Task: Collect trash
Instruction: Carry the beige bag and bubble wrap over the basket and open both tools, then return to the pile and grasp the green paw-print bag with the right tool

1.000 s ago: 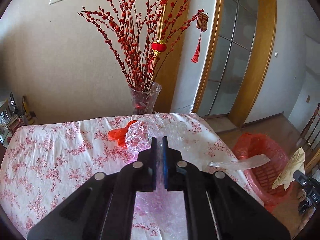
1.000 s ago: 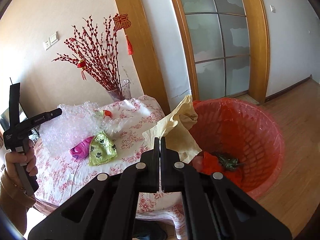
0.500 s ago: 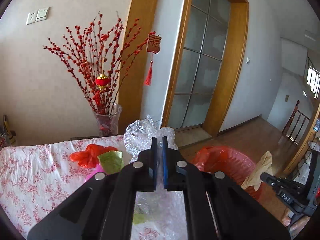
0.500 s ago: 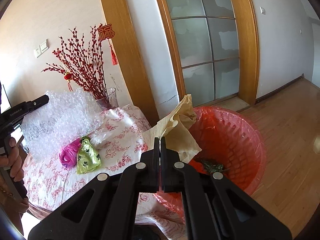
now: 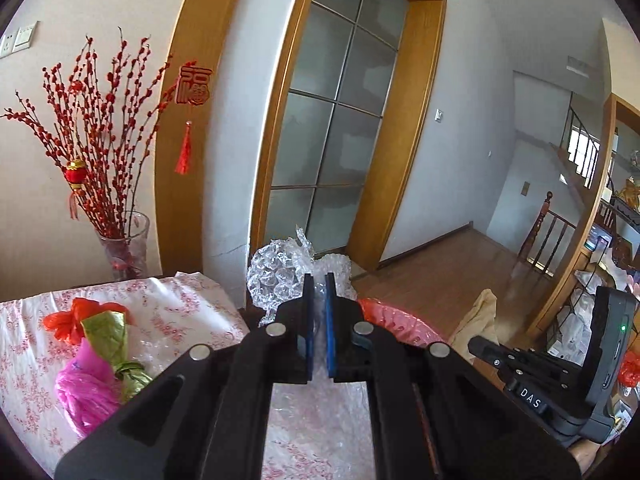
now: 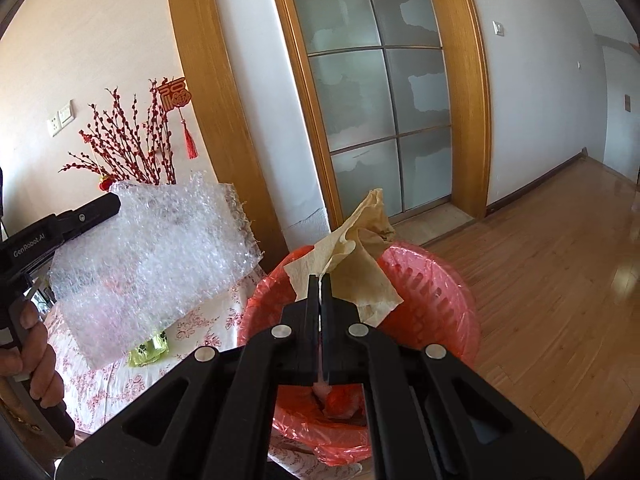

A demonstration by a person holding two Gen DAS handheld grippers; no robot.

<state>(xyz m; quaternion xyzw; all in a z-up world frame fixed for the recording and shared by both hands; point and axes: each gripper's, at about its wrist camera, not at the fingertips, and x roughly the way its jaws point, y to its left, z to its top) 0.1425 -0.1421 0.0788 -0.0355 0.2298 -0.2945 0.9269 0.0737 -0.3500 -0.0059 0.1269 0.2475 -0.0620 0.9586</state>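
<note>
My left gripper (image 5: 319,280) is shut on a sheet of clear bubble wrap (image 5: 280,280) and holds it in the air beside the table; the sheet also shows in the right wrist view (image 6: 152,256). My right gripper (image 6: 320,278) is shut on a crumpled yellowish paper (image 6: 356,256) and holds it above the red-lined trash basket (image 6: 432,280). The basket's rim (image 5: 396,316) shows just past my left fingers. Red scraps lie in the basket's bottom (image 6: 340,400).
A table with a pink floral cloth (image 5: 180,312) holds a red scrap (image 5: 64,322), a green-gold wrapper (image 5: 112,340) and a pink bag (image 5: 84,392). A glass vase of red branches (image 5: 124,248) stands at the back. Wooden floor (image 6: 560,300) lies to the right.
My left gripper has lifted the bubble wrap off the table and swung right toward the basket. My right gripper has moved the paper closer over the basket.
</note>
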